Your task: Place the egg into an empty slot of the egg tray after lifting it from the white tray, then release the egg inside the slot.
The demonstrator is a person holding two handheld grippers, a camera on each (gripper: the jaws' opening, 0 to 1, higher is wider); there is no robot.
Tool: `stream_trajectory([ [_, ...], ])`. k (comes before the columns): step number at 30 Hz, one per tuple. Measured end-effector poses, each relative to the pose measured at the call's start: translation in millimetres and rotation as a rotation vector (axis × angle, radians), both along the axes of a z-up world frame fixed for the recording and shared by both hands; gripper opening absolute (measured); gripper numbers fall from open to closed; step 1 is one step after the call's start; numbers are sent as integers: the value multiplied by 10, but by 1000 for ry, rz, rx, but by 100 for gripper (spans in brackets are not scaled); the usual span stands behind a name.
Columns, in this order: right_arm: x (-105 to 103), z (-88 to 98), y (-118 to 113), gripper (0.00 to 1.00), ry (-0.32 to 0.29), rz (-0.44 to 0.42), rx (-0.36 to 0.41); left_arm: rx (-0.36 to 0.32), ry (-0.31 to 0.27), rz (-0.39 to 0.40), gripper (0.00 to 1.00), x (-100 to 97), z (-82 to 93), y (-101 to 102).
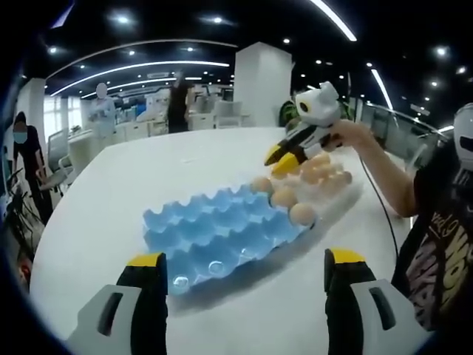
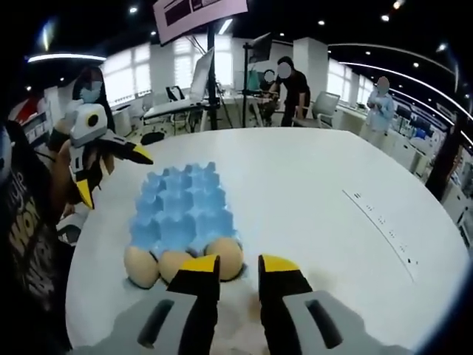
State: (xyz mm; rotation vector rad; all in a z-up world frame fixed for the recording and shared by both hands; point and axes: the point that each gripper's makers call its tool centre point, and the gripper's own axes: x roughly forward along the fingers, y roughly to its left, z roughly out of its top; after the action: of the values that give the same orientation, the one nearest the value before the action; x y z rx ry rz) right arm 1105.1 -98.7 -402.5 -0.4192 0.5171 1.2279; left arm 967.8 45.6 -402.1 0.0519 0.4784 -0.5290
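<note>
Right gripper (image 2: 238, 275): yellow-tipped jaws narrowly parted, nothing between them, poised above eggs in white tray (image 1: 353, 189) at egg tray's end; same gripper seen from left gripper view (image 1: 281, 159) over those eggs (image 1: 325, 171). Left gripper (image 1: 244, 275): jaws spread wide, empty, held off table (image 2: 318, 192), near blue egg tray (image 1: 214, 233). Three eggs (image 2: 177, 262) sit in tray's end row nearest white tray; other slots vacant.
</note>
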Motion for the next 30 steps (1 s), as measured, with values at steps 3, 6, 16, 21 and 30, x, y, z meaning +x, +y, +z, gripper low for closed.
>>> stream_trajectory([
  [3,43,5,-71,25,-9,-14,-1,8,5,-8,87,-6,-14,-10],
  [6,64,-8,-128,25,-6,-20,-1,2,6,-9,87,-5,-15,-26],
  [16,171,-86,-291,27,-7,-56,-24,4,3,0,88,6,-15,-7],
  [21,202,-140,-375,28,-5,-63,-46,2,1,5,88,-4,-15,7],
  [30,215,-225,-422,29,5,-68,-80,-3,2,9,88,-20,-29,15],
])
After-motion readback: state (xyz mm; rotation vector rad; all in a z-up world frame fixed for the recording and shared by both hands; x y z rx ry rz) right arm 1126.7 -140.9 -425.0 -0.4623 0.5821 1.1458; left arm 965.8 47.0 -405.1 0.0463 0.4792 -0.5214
